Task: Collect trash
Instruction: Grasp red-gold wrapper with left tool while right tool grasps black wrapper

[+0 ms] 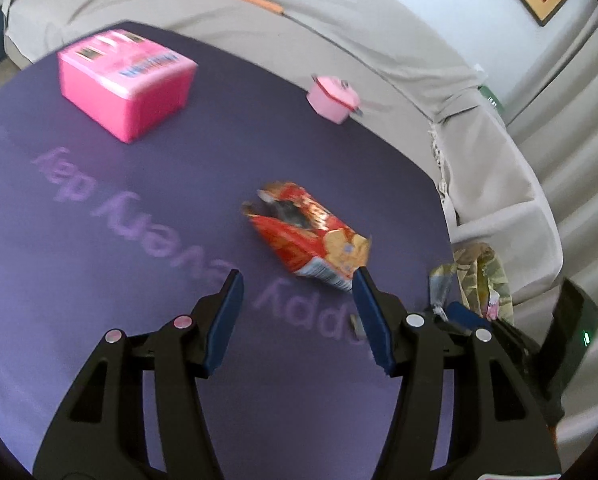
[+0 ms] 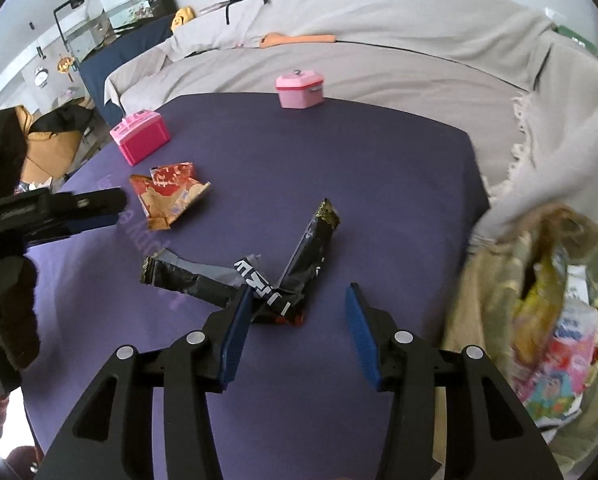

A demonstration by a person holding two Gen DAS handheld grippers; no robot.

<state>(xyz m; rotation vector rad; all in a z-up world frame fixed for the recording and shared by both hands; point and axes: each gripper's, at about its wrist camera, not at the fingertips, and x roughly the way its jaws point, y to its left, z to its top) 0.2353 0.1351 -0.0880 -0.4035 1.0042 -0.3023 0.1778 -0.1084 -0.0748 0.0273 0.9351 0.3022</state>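
1. Left gripper (image 1: 297, 280): jaws spread wide, nothing btwn them, hovering over purple mat (image 1: 99, 240); right blue fingertip (image 1: 361, 280) just beside near edge of red snack wrapper (image 1: 311, 236).
2. Red snack wrapper: crumpled, torn open at far end w/ dark inside showing, red/orange print, whitish panel near the bottom seam. Lying flat on mat, mid-right in left wrist view; same wrapper (image 2: 167, 196) at mat's left side in right wrist view.
3. Right gripper (image 2: 299, 300): jaws also wide apart, holding nothing; left pad (image 2: 237, 320) overlapping edge of black wrapper (image 2: 267, 280), contact unclear.
4. Black wrapper: long, creased, folded into a V, white lettering on the fold, silver lining at one torn end. On mat centre, near the red one but apart.
5. Bag (image 2: 539, 300) at mat's right edge, open, w/ colourful packets inside; somewhat blurred.
6. Pink box (image 1: 127, 84) and small pink pot (image 1: 333, 96) at far side of mat, well apart.
7. Beige-covered sofa (image 2: 379, 40) behind.
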